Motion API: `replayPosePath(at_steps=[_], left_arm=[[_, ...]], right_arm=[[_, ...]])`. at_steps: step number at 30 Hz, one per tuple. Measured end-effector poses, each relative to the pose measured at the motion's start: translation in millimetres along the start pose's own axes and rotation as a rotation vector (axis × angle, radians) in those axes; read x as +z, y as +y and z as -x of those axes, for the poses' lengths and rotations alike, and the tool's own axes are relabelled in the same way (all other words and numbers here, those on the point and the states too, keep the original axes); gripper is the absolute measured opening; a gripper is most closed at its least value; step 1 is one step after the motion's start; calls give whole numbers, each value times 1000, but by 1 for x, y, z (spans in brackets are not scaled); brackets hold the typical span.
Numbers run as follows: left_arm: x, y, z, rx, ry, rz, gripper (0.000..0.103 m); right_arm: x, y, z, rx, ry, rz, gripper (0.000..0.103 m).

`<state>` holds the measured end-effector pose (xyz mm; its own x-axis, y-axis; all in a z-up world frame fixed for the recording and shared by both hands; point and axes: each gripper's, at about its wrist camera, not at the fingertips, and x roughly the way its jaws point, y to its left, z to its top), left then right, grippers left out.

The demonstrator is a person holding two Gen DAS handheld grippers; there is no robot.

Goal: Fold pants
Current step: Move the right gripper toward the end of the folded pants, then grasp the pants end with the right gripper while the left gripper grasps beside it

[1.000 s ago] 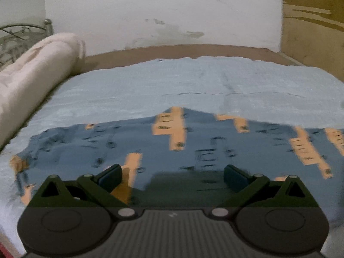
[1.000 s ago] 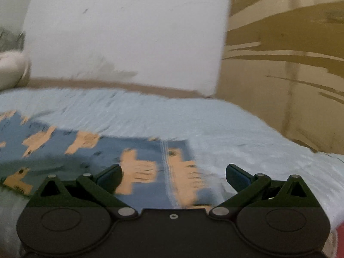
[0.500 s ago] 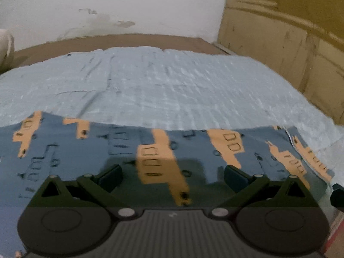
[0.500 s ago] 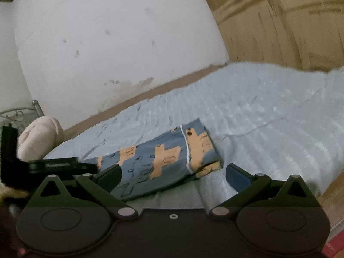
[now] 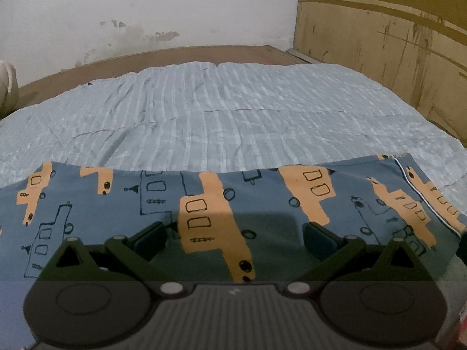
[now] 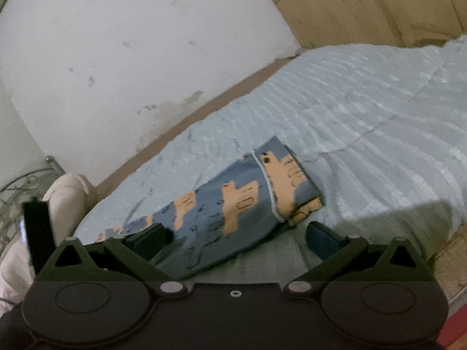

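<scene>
Left wrist view looks low and close across the pants; right wrist view, tilted (somewhat blurred), sees them from seemingly farther back, sharing bedspread.

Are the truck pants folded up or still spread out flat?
Folded lengthwise: the pants lie as one narrow strip on the bed, layers stacked at the cuff end. Not yet folded short.

A home bedroom: a bed with a pale blue quilt, a wooden headboard, a scuffed white wall.
</scene>
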<state>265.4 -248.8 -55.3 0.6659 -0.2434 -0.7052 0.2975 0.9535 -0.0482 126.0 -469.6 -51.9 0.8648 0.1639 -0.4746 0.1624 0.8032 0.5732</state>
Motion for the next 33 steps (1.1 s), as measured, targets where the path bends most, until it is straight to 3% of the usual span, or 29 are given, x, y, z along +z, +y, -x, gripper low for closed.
replayPosePath(at_steps=[4,9,11,17,23,33], left_arm=[[3,3,0,-11,13,9,102],[11,8,0,-44,30,31,102],[17,11,1,-104,31,60,102],[43,5,-2,-376,62,153,102],[58,-13,-6,-505,87,175,102],[71,-47,-30,-604,200,169,102]], right_arm=[[5,-4,-7,-37,-47,-69,97],[1,-8,-7,-102,-132,-142,75],[-2,-7,-7,-129,-155,-139,65],[-7,-1,-10,-210,-200,-52,36],[-15,22,-16,-286,-250,161,19],[-58,79,-28,-391,-325,692,16]])
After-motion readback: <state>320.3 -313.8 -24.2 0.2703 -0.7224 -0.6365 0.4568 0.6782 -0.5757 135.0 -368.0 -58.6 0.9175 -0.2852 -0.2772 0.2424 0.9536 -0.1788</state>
